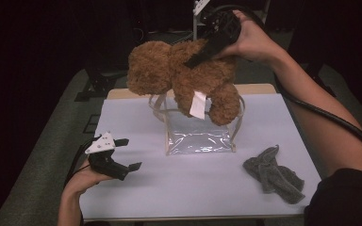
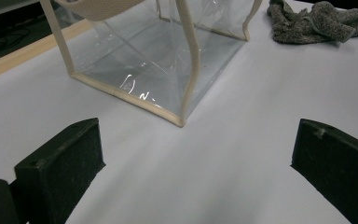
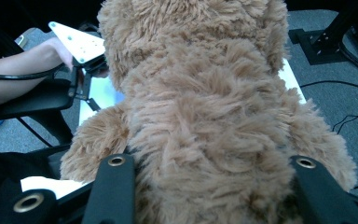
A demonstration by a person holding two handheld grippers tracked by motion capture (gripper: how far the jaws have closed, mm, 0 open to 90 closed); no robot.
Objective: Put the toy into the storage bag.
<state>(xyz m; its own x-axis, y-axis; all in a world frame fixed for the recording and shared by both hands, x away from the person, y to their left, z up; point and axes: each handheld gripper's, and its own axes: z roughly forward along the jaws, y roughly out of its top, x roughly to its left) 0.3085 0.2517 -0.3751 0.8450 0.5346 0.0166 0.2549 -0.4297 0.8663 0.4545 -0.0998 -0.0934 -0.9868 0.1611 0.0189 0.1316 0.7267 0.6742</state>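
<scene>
A brown teddy bear (image 1: 184,70) with a white tag (image 1: 198,104) hangs in the air above the open top of a clear bag (image 1: 198,136) with cream trim. My right gripper (image 1: 195,59) is shut on the bear's body from behind. In the right gripper view the two black jaws press into the fur of the bear (image 3: 205,102) on both sides of my right gripper (image 3: 212,163). My left gripper (image 1: 129,153) rests low at the table's left, open and holding nothing. In its own view my left gripper (image 2: 200,154) faces a corner of the bag (image 2: 144,70).
A crumpled grey cloth (image 1: 273,172) lies on the white table cover (image 1: 193,193) right of the bag; the cloth (image 2: 314,21) lies beyond the bag in the left gripper view. Dark stands and cables sit on the floor behind the table.
</scene>
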